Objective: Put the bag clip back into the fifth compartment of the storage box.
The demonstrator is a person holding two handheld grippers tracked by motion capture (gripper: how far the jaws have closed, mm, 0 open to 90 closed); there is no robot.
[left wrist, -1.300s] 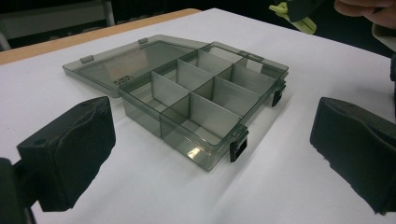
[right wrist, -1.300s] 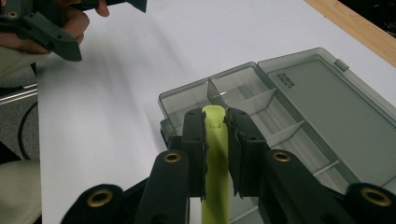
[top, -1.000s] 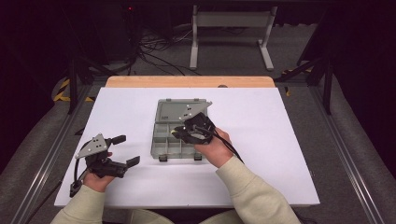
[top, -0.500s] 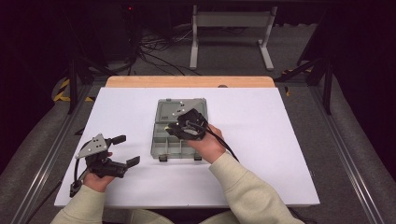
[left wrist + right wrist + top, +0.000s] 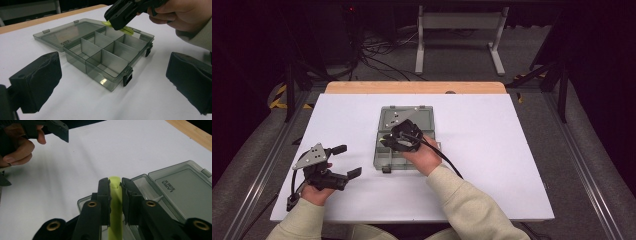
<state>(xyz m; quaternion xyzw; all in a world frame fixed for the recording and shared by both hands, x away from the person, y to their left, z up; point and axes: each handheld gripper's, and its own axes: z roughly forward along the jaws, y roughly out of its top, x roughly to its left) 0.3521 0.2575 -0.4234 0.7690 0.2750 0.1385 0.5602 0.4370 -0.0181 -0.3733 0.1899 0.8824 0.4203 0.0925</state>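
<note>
Right gripper view: green strip (image 5: pixel 115 202) over box (image 5: pixel 175 187) rim (clamped).

Smoky plastic, black foam and a matt white bench

The organiser box (image 5: pixel 100 53) near the middle of the bench is translucent grey plastic, smooth and glossy, with light glinting off its front wall; its open lid (image 5: pixel 185 187) has the same clear sheen, and its latches (image 5: pixel 127 78) are opaque black plastic. The yellow-green strip (image 5: pixel 115 202) looks like smooth, slightly shiny plastic. The right gripper (image 5: pixel 115 195) is matt black plastic with brass-coloured metal eyelets; the left gripper (image 5: pixel 112 82) has rough, dull black foam-like pads (image 5: pixel 40 80) and a grey plate (image 5: pixel 310 156) of metallic look. The bench (image 5: pixel 492 150) top is white, matt and paper-smooth, with bare pale wood along its far edge (image 5: pixel 414 87). The sleeves (image 5: pixel 462 200) are soft beige cloth.
</note>
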